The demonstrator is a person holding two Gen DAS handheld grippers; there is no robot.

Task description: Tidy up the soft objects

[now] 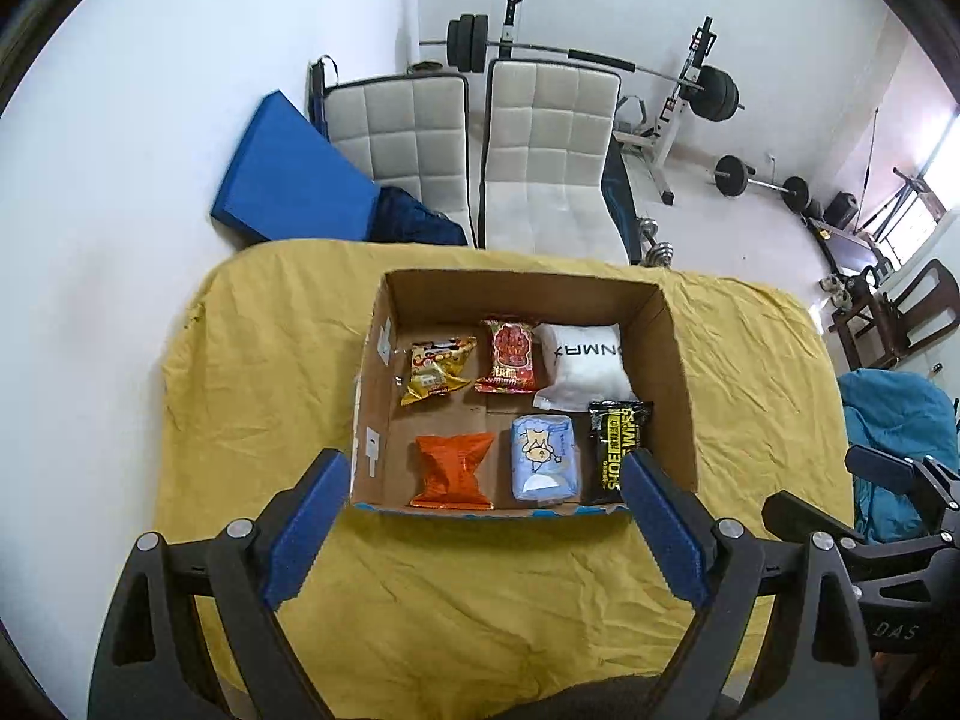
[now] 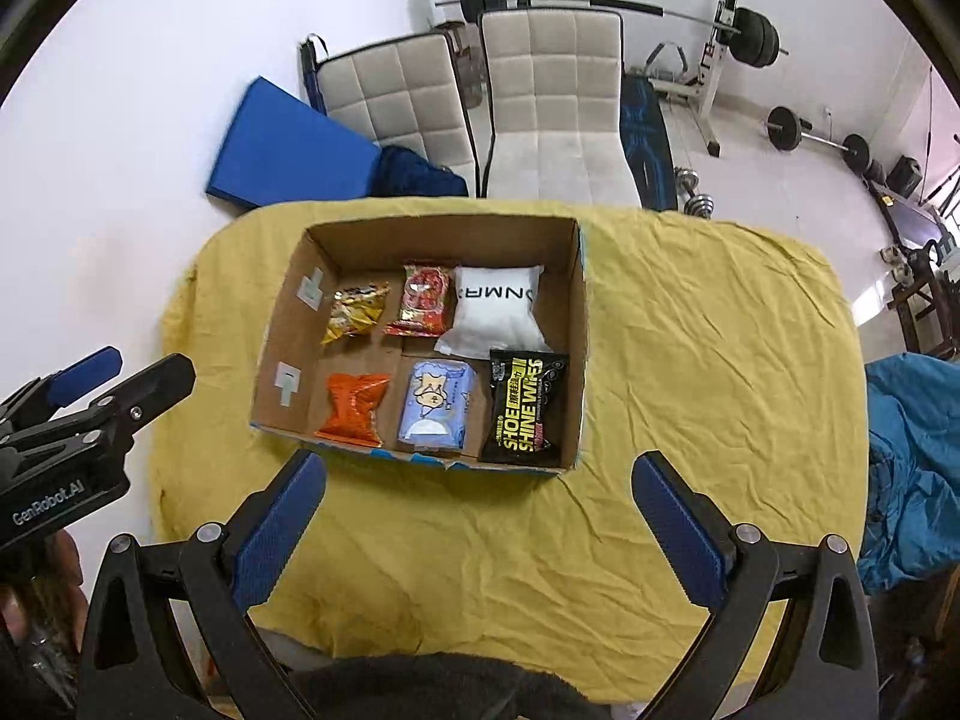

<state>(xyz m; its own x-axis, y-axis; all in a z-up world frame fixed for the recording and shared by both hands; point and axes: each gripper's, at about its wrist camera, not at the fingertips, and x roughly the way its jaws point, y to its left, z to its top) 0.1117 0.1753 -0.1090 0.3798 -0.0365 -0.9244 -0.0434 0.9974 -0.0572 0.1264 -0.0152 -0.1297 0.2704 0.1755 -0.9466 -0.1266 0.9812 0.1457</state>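
An open cardboard box (image 1: pixel 681 384) (image 2: pixel 282 324) stands on a table under a yellow cloth (image 1: pixel 258 372) (image 2: pixel 708 360). Inside lie several soft packets: a yellow snack bag (image 1: pixel 435 369) (image 2: pixel 354 312), a red packet (image 1: pixel 509 355) (image 2: pixel 423 300), a white pouch (image 1: pixel 585 366) (image 2: pixel 495 312), an orange bag (image 1: pixel 451 471) (image 2: pixel 354 408), a blue tissue pack (image 1: pixel 543 459) (image 2: pixel 438 402) and a black shoe-wipes pack (image 1: pixel 615 441) (image 2: pixel 525 405). My left gripper (image 1: pixel 480 480) is open and empty, above the box's near wall. My right gripper (image 2: pixel 480 480) is open and empty, just in front of the box.
Two white padded chairs (image 1: pixel 540 144) (image 2: pixel 552 96) stand behind the table. A blue mat (image 1: pixel 288 174) leans on the wall at the left. Barbell racks and weights (image 1: pixel 708 96) fill the back right. A teal cloth (image 2: pixel 912 456) lies at the table's right.
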